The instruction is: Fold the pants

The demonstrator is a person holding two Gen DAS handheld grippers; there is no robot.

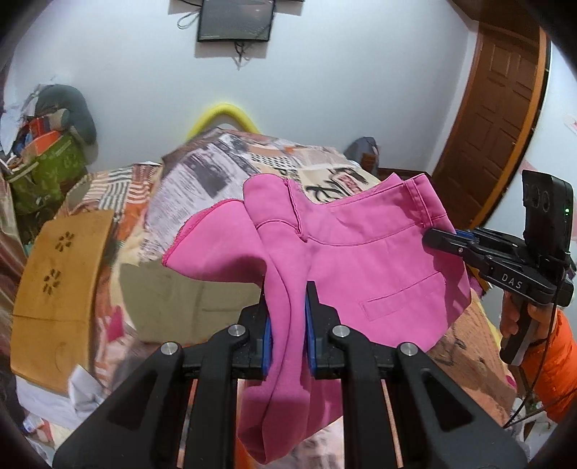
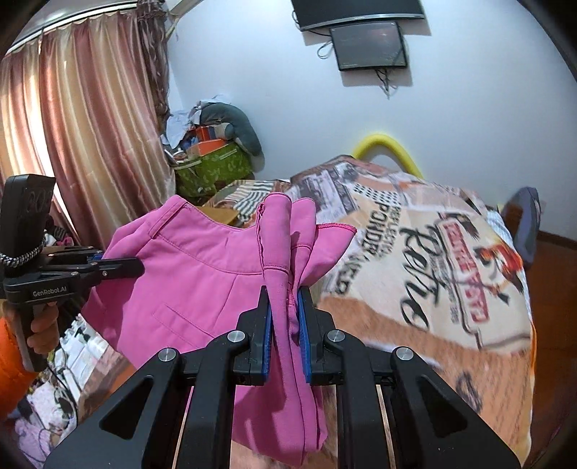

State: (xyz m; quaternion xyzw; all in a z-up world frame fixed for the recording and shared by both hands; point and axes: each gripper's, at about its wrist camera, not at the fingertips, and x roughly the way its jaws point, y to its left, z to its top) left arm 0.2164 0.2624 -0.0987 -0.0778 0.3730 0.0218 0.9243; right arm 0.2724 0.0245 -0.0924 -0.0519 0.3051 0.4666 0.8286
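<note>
Both grippers pinch pink pants [image 1: 360,252] above printed bedspread [image 2: 414,252]; cardboard box [image 1: 61,288] beside.

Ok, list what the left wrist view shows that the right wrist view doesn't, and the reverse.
Left wrist only: a wooden door and a tan cardboard sheet. Right wrist only: pink curtains. Both: the pink pants held up above the printed bedspread, left gripper and right gripper each shut on them, and the wall screen.
</note>
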